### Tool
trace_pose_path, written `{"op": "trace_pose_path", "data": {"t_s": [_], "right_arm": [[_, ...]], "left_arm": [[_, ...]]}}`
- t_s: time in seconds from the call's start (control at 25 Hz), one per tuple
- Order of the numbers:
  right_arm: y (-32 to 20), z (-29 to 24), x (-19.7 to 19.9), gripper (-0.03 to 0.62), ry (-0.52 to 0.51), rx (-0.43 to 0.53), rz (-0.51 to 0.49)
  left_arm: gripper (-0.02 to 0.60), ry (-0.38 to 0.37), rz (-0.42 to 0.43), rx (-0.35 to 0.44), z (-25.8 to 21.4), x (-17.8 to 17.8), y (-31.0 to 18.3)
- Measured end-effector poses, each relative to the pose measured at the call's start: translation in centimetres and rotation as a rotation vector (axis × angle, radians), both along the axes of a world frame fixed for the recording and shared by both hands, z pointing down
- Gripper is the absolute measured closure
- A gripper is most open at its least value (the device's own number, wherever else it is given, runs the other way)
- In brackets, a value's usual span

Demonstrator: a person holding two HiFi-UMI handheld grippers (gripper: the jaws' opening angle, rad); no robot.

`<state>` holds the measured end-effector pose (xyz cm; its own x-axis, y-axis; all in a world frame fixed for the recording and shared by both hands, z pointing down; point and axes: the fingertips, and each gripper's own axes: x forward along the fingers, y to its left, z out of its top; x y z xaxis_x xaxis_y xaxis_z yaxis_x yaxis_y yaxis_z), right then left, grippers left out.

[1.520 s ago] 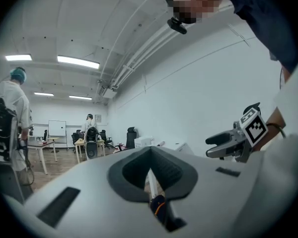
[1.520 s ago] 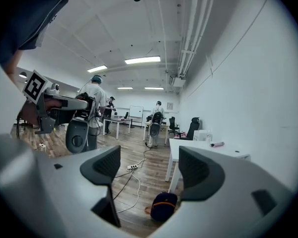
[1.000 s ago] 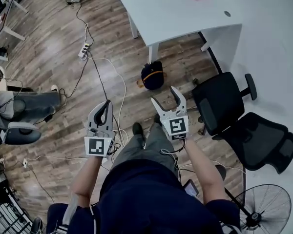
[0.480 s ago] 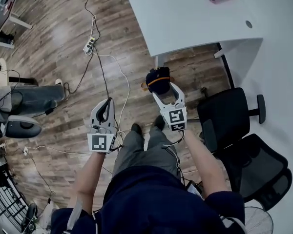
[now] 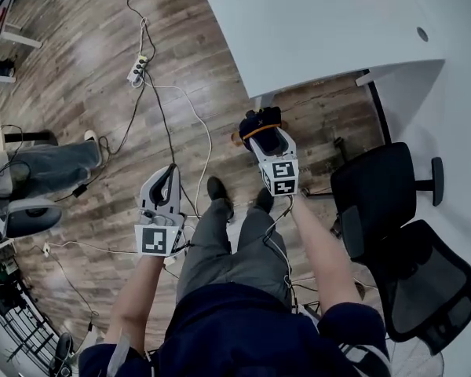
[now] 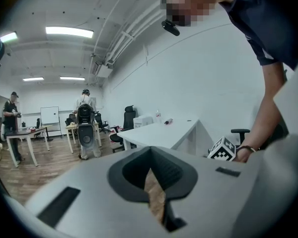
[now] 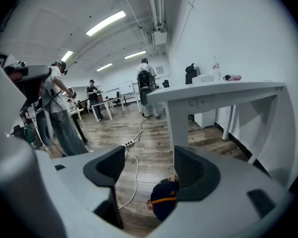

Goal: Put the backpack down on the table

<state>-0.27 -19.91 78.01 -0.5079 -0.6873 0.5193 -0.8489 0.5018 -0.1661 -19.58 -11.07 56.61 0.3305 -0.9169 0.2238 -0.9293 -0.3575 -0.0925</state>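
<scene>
White plastic jaws of the right gripper (image 7: 151,166) stand wide apart. They have just been closing a little, and nothing is pinched between them. Past them, the small dark backpack (image 7: 164,202) with an orange stripe sits on the floor. It is just under the gripper and near a leg of the table (image 5: 322,30). The left gripper (image 6: 151,168) is squeezed closed and holds nothing. It hangs off to the side, well away from the bag.

So the job has hardly begun. The backpack is not picked up yet, and it has to be grabbed, lifted and set on the white table top.

The wood floor (image 5: 86,69) has a power strip (image 5: 136,67) and long cables on it. Black office chairs (image 5: 377,195) stand beside the table. Other people stand at desks farther back in the big bright room.
</scene>
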Motion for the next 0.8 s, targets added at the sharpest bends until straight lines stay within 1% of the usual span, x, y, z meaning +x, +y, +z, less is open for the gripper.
{"op": "trace_pose_path", "data": {"t_s": [0.16, 0.4, 0.48, 0.64, 0.8], "right_arm": [[-1.0, 3.8, -0.2, 0.279, 0.036, -0.001, 0.013], [-2.3, 9.4, -0.6, 0.295, 0.065, -0.005, 0.023], [-3.0, 11.3, -0.7, 0.296, 0.072, -0.008, 0.025], [-4.3, 14.7, -0.7, 0.3, 0.071, -0.036, 0.044], [-5.6, 17.8, -0.8, 0.31, 0.062, -0.049, 0.064]], "left_arm": [[0.578, 0.01, 0.006, -0.027, 3.1, -0.7, -1.7], [0.578, 0.004, 0.016, -0.016, 6.1, -1.4, -2.8], [0.578, -0.01, 0.025, -0.002, 6.9, -1.6, -3.1], [0.578, -0.003, 0.013, -0.013, 8.3, -2.1, -3.7], [0.578, -0.028, 0.021, 0.01, 9.6, -2.5, -4.5]]}}
